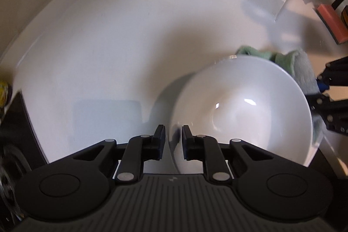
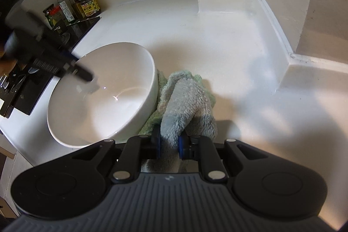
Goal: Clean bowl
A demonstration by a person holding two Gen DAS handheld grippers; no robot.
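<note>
The wide white ceramic bowl (image 1: 243, 110) sits tilted on the white counter (image 1: 97, 47), right of centre in the left wrist view and left of centre in the right wrist view. The left gripper (image 1: 173, 142) straddles the bowl's near rim, one finger outside and one inside — the rim wall passes between the pads, but a gap shows on each side, so I judge it not yet clamped.

That loose hold is the main risk: the glazed rim is thin and slick, and if the bowl is lifted or pushed before the pads press on it, it could slip, rock on its foot or slide along the smooth counter. A push from the cloth side would shove it toward the bottles and jars (image 2: 71, 8) in the upper left of the right wrist view.

The right gripper (image 2: 169, 146) is clenched on a fluffy pale green and grey cloth (image 2: 184, 101), which lies bunched against the bowl's outer wall — outside it, not inside. A thick wad like that could drag under the bowl or pull out of the grip when wiping begins.

The bowl looks empty: only glossy highlights show on its inner surface, with no visible food or water. Whether the jars are full is too small to tell.
</note>
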